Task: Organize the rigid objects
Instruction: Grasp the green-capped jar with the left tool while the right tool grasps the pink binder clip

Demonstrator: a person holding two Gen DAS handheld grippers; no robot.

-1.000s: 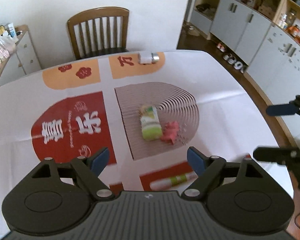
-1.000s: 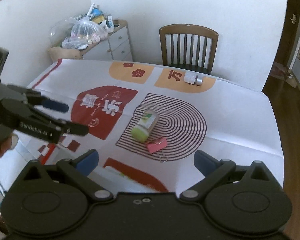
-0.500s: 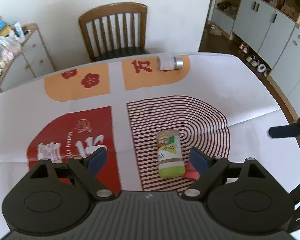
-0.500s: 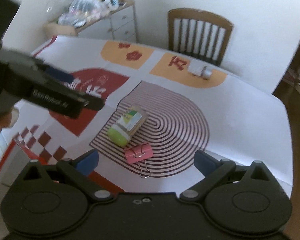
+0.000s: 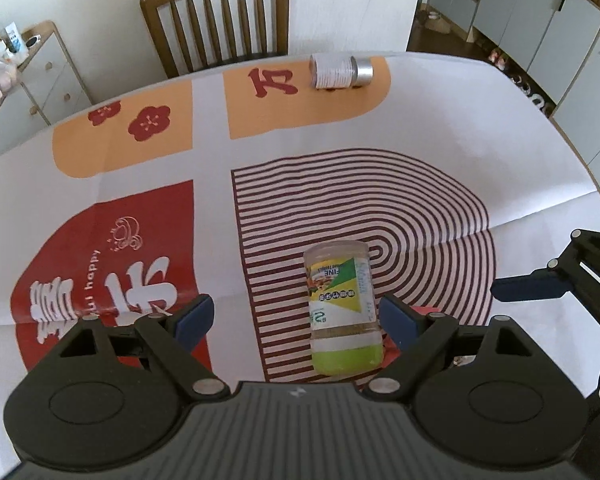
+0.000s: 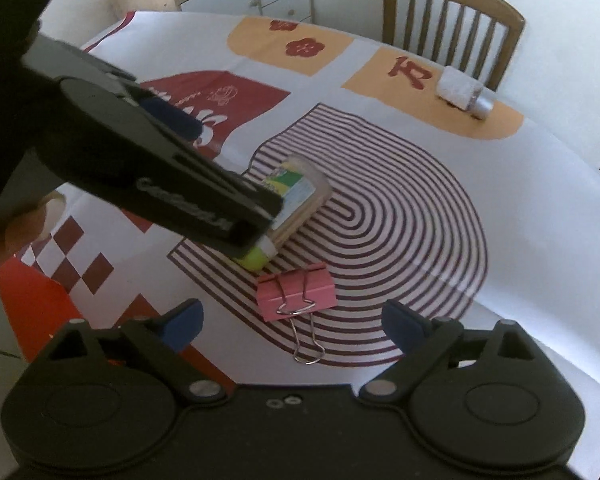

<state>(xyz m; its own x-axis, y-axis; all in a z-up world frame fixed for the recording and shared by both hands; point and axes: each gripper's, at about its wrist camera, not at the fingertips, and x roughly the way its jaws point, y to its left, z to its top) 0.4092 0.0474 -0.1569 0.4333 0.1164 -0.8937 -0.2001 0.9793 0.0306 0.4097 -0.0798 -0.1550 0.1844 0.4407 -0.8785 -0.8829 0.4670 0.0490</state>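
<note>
While both tools hang over the worktop (image 5: 440, 128), the spice bottle (image 5: 342, 304) lies on its side on the striped semicircle of the printed sheet, green cap toward the camera. It sits between the spread fingers of the left tool (image 5: 296, 318), nearer the right one, with no pad touching it. The right tool (image 6: 292, 322) is wide too, its jaws closing, and the pink binder clip (image 6: 296, 294) lies between them untouched. A small silver-capped jar (image 5: 340, 71) lies well apart, near the chair (image 5: 220, 12).
</note>
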